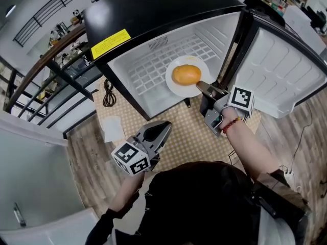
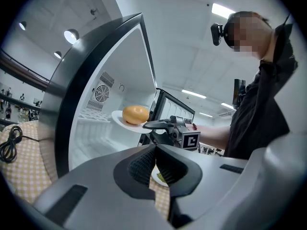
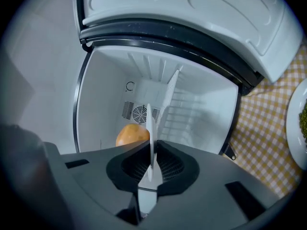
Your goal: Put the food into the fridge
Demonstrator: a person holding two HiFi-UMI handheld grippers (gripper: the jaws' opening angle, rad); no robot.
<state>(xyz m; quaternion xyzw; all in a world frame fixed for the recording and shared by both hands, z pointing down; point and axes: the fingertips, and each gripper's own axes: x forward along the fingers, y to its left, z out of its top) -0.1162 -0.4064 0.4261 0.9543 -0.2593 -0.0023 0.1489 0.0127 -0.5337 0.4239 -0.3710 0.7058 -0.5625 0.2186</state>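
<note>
A small black fridge (image 1: 153,14) stands open, its white door (image 1: 286,75) swung to the right. My right gripper (image 1: 200,86) is shut on the rim of a white plate (image 1: 173,83) that carries an orange bun (image 1: 186,74). The plate hangs at the fridge's mouth, over the wire shelf (image 1: 148,70). In the right gripper view the plate (image 3: 150,128) is edge-on between the jaws of my right gripper (image 3: 151,150), with the bun (image 3: 132,134) to its left. My left gripper (image 1: 166,126) is lower left, shut and empty. The left gripper view has the bun (image 2: 135,114) ahead of my left gripper (image 2: 154,150).
A second plate with green food (image 3: 297,128) lies on the checkered cloth (image 3: 259,143) right of the fridge. A black cable (image 1: 109,93) and a white paper (image 1: 112,128) lie on the floor to the left. A railing (image 1: 46,65) runs behind.
</note>
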